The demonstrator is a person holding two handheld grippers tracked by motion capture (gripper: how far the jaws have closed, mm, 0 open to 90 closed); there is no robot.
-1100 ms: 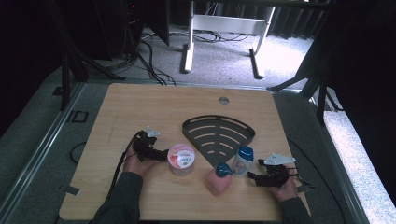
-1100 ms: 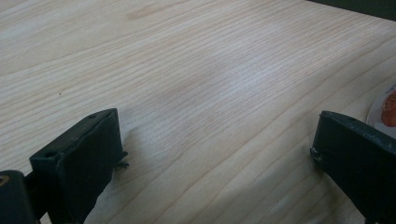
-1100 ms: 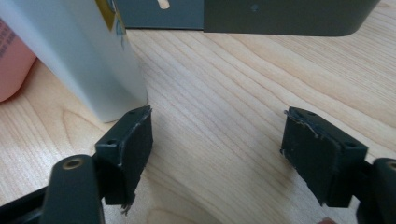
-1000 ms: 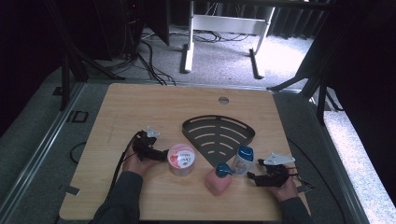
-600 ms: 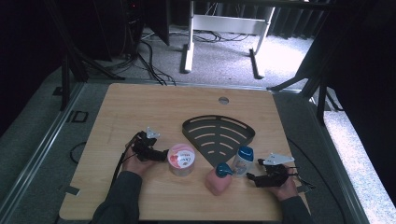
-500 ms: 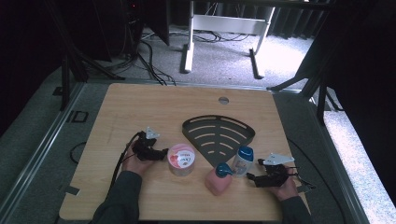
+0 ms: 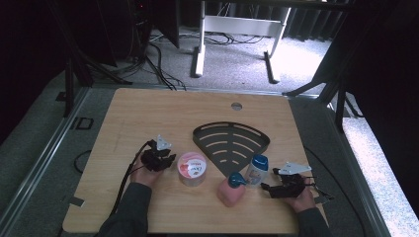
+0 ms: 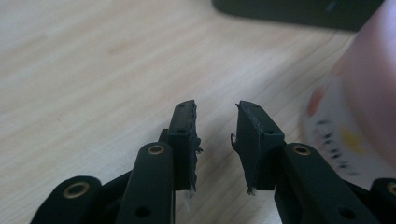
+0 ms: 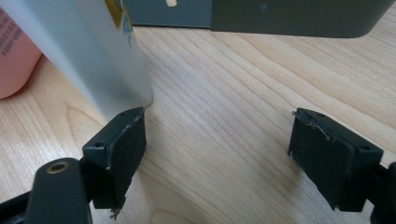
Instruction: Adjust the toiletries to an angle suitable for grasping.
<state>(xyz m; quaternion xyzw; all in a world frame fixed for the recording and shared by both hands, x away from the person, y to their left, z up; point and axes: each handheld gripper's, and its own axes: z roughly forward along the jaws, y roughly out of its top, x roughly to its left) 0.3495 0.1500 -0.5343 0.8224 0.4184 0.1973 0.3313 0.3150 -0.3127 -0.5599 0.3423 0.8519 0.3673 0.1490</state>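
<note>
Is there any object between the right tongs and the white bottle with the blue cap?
Nothing visible. The right tongs stand open just beside the white bottle, one pad at its base; only bare table lies between the pads.

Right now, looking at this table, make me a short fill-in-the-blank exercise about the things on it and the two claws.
1. The Dove tub has a lid coloured ____.
2. The white bottle wears a cap coloured ____.
3. In the left gripper view nothing sits between the left claw jaws, which have just been ____.
4. The dark slotted tray lies on the ____ table.

Missing words: pink; blue; closing; wooden
</note>
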